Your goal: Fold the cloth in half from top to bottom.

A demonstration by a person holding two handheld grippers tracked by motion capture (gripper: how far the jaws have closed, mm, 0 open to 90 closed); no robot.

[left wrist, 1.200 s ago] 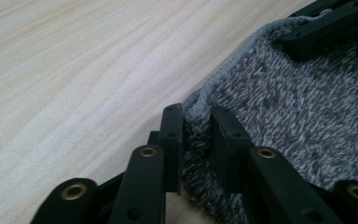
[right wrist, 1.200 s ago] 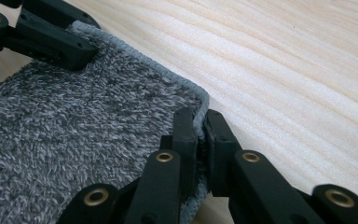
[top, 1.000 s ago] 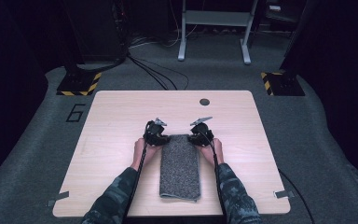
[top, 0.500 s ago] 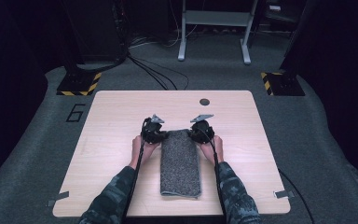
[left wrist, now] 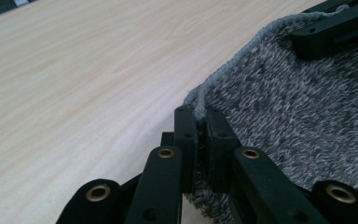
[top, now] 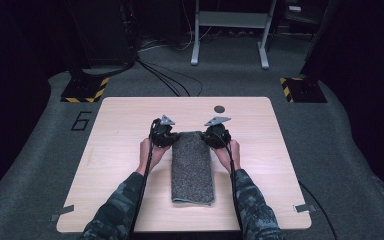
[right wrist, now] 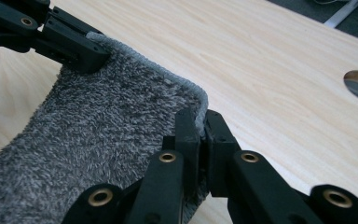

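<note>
Fingers [left wrist: 186,140] of the left gripper [left wrist: 199,122] pinched tight on the far left corner of the grey towel [top: 192,167], hem caught between the pads. Fingers [right wrist: 186,135] of the right gripper [right wrist: 200,123] clamped likewise on the far right corner. Both corners raised off the desk [top: 130,130]; rest of the towel lying flat, a long folded strip running back toward the near edge, midway between the forearms. Left hand [top: 147,152] and right hand [top: 230,152] level with each other on either side of the towel's far end, grippers tilted inward and downward, sleeves coming in from the near edge. Round hole [top: 219,109] in the desk just beyond the right gripper.
</note>
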